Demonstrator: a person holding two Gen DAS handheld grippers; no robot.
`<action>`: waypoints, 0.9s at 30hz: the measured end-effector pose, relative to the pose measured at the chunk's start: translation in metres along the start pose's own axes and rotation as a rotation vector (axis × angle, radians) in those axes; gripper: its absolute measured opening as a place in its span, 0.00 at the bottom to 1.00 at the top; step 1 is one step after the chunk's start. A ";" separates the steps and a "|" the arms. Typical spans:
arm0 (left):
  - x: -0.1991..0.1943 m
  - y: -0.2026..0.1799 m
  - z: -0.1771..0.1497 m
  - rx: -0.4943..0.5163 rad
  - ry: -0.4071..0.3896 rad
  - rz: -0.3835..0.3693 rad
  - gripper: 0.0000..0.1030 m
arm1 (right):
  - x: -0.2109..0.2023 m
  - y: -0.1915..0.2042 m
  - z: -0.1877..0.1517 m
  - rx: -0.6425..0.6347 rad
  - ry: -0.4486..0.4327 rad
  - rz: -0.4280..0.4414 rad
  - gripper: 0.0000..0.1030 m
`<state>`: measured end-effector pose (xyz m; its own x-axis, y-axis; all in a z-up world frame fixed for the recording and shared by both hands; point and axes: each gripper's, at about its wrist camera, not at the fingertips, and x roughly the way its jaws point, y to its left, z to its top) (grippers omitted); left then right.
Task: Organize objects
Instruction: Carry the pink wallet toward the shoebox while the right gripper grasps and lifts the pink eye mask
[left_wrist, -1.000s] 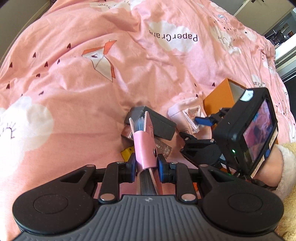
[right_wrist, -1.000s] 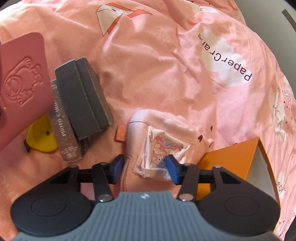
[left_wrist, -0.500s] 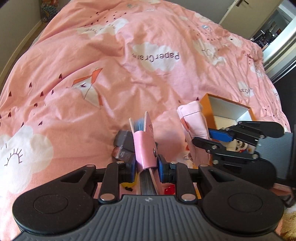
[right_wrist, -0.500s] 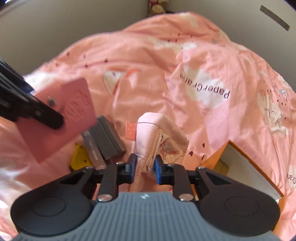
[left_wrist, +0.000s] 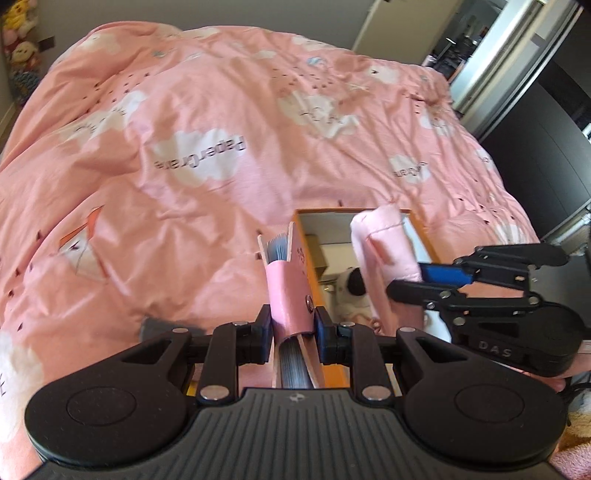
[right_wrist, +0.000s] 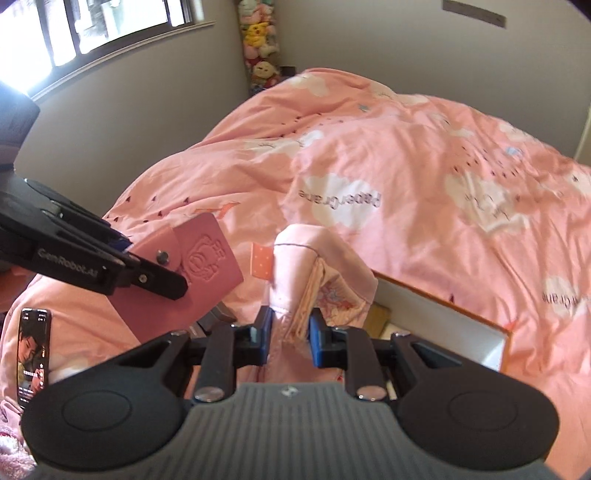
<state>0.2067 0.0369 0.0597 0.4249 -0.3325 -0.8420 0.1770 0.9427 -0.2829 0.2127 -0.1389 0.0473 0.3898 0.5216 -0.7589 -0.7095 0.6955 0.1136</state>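
My left gripper (left_wrist: 292, 328) is shut on a pink snap-strap notebook (left_wrist: 290, 291), held upright above the bed. The same notebook (right_wrist: 207, 266), with its embossed cover, shows at the left of the right wrist view in the left gripper (right_wrist: 147, 273). My right gripper (right_wrist: 289, 334) is shut on a pink fabric pouch (right_wrist: 314, 273) with a cartoon print and an orange tag. In the left wrist view the pouch (left_wrist: 384, 262) hangs over the open orange box (left_wrist: 424, 236), pinched by the right gripper (left_wrist: 413, 280). Some items lie in the box.
A pink duvet (left_wrist: 221, 147) printed with clouds covers the bed. A dark grey box (left_wrist: 155, 326) peeks out behind the left gripper. A phone (right_wrist: 33, 354) lies at the left. Plush toys (right_wrist: 258, 33) stand in the corner; a window (right_wrist: 110, 26) is upper left.
The right gripper closed on the pouch and lifted it off the bed toward the orange box. The left gripper rose with the notebook and swung toward the box; the dark boxes dropped from sight.
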 end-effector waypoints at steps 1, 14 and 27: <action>0.003 -0.006 0.002 0.006 0.001 -0.011 0.25 | 0.001 -0.007 -0.005 0.023 0.011 -0.002 0.21; 0.092 -0.066 0.011 0.045 0.128 0.008 0.25 | 0.021 -0.097 -0.044 0.377 0.069 0.137 0.21; 0.114 -0.062 0.017 0.048 0.136 0.181 0.24 | 0.094 -0.125 -0.066 0.580 0.058 0.421 0.21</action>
<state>0.2589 -0.0598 -0.0110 0.3309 -0.1480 -0.9320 0.1517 0.9831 -0.1023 0.2992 -0.2097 -0.0806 0.1086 0.7876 -0.6065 -0.3605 0.5998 0.7143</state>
